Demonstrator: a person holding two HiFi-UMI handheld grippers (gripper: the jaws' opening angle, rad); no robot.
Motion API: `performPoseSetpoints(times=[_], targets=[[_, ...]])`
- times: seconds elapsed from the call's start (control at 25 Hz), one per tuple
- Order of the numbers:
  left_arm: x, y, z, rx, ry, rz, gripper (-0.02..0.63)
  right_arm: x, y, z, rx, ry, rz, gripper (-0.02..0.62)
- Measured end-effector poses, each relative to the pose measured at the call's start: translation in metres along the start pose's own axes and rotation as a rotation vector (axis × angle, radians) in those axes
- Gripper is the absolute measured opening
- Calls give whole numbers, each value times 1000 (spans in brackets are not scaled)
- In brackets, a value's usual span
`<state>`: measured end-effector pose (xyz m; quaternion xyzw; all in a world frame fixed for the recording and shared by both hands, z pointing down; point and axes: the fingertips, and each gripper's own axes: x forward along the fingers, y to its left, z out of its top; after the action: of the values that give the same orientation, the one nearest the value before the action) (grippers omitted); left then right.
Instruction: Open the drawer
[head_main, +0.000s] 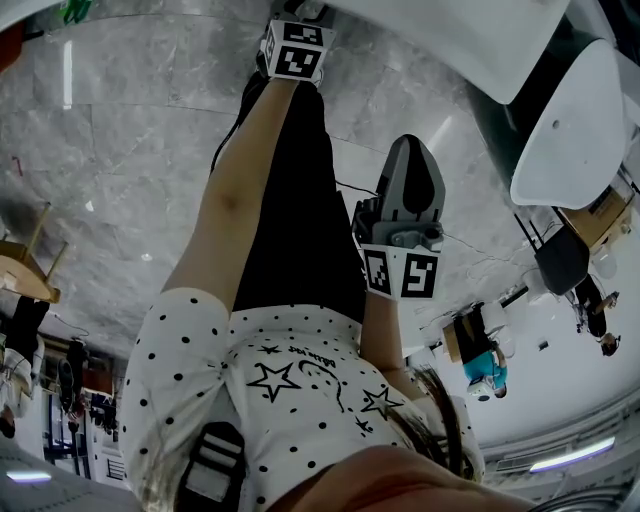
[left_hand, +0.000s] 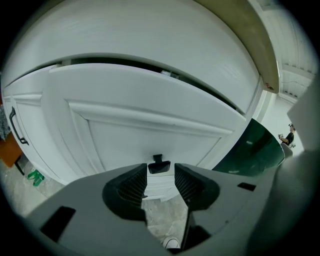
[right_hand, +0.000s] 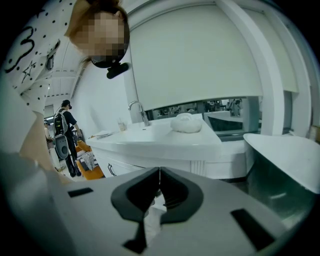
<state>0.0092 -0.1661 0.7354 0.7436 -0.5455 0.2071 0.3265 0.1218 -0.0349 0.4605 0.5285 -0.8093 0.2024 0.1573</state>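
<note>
A white panelled drawer front (left_hand: 150, 125) fills the left gripper view, with a dark gap running along its top edge. Its small black knob (left_hand: 159, 166) sits low in the middle. My left gripper (left_hand: 160, 181) is open, and the knob lies right at the mouth of the jaws, a pad to each side without pressing on it. In the head view only the left gripper's marker cube (head_main: 295, 48) shows, up by the white furniture. My right gripper (right_hand: 159, 174) is shut on nothing and is held off to the side, its grey body (head_main: 408, 190) above the floor.
White counter (right_hand: 165, 140) with a tap (right_hand: 136, 107) and a white bundle (right_hand: 186, 122) faces the right gripper. A dark green panel (left_hand: 255, 150) stands right of the drawer, a black cabinet handle (left_hand: 15, 127) to its left. Grey marble floor (head_main: 120, 150); a person with a backpack (right_hand: 64, 125) stands behind.
</note>
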Motion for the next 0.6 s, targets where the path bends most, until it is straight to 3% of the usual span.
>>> performPoseSetpoints(times=[0.6], targets=[[14,3,1,-24,-1,27,153,4,-8,-4,19,9,-7,14]])
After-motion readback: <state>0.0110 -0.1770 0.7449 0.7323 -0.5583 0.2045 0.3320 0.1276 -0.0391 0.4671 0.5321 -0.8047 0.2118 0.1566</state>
